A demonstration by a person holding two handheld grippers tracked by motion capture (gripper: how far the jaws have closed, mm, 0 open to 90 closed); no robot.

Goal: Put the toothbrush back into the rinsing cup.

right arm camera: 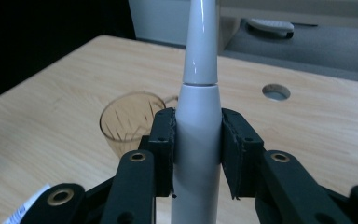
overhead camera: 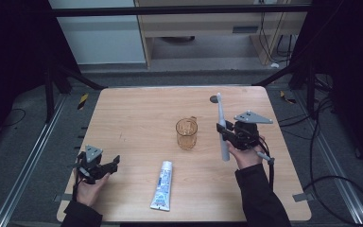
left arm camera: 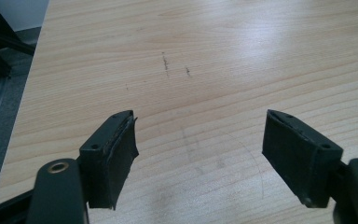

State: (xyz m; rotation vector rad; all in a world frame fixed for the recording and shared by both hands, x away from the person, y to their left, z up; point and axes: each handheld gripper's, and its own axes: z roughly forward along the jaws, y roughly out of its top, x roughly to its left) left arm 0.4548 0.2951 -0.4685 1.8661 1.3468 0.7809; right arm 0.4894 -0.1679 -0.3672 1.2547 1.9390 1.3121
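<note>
My right gripper (right arm camera: 196,154) clenched on electric toothbrush (right arm camera: 198,140), held near upright above desk (overhead camera: 137,113), right of amber cup (overhead camera: 186,134). Handle looks stiff, smooth, glossy, likely slippery; moderate weight. Best hold: thick mid-handle, not thin neck. My left gripper (left arm camera: 200,154) released, fingers apart, nothing between.

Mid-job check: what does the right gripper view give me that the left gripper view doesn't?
Right gripper view alone: the right gripper shut on the white electric toothbrush, the amber cup behind it, a corner of the toothpaste tube and the round hole in the table. Left gripper view alone: the left gripper open over bare wood with dark scuff marks. Both: the wooden table.
</note>
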